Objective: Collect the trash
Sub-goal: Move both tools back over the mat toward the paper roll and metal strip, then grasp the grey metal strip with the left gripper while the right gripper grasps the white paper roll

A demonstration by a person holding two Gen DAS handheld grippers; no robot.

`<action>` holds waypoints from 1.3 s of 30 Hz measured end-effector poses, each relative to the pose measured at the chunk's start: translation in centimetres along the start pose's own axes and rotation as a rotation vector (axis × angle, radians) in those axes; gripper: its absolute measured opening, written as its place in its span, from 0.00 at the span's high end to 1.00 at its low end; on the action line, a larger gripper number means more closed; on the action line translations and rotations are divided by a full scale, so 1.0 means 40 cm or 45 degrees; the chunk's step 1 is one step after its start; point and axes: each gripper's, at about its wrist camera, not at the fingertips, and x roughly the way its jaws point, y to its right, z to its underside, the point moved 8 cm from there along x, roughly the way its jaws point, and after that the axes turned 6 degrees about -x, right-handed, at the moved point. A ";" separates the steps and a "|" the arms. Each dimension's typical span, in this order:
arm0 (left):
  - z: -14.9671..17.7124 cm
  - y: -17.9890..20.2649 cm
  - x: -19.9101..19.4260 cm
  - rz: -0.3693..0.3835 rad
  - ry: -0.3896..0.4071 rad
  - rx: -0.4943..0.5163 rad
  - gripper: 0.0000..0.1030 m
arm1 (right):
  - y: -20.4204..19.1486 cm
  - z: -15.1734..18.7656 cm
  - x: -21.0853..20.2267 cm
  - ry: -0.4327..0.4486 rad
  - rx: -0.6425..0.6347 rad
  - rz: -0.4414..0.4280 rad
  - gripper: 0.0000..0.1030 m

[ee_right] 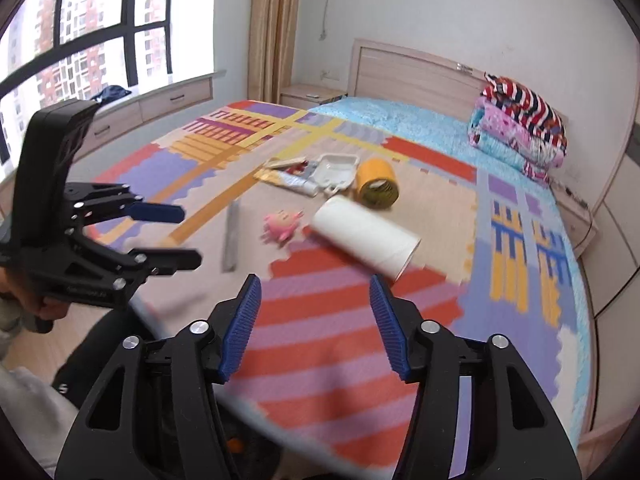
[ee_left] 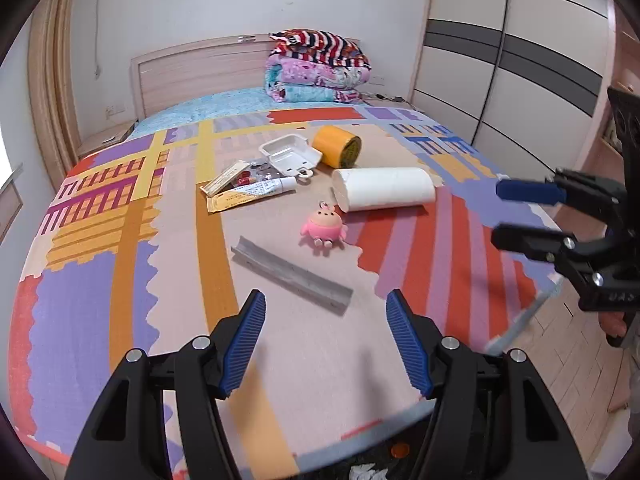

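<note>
The trash lay in a loose cluster near the middle of the bed (ee_left: 100,216), on the patterned foam mat, toward the headboard side: a flat gray strip (ee_left: 291,274), a white paper roll (ee_left: 384,194), a yellow tape roll (ee_left: 337,147), a white plastic tray (ee_left: 290,155), a white tube (ee_left: 264,189) and some flat packets (ee_left: 226,200). A pink toy (ee_left: 322,229) sat between the strip and the paper roll.

The gray strip was nearest the foot edge. In the left wrist view its long axis ran diagonally, one end toward the packets, the other toward the foot edge on the right. The paper roll lay on its side, its long axis running roughly across the bed.

The left gripper (ee_left: 325,308) hung over the foot edge, jaws parted and empty, the strip just ahead of its tips. The right gripper (ee_right: 316,294) hovered beside it, also spread and holding nothing, aimed toward the paper roll.

By my reading, nothing had been picked up yet; this was the approach. The next move likely called for lowering the left jaws across the strip's narrow width, a hard grip since it lay flat.
</note>
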 end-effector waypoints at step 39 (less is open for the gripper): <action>0.005 -0.059 0.106 -0.222 0.008 -0.064 0.73 | 0.125 -0.042 0.311 -0.295 -0.180 -0.030 0.45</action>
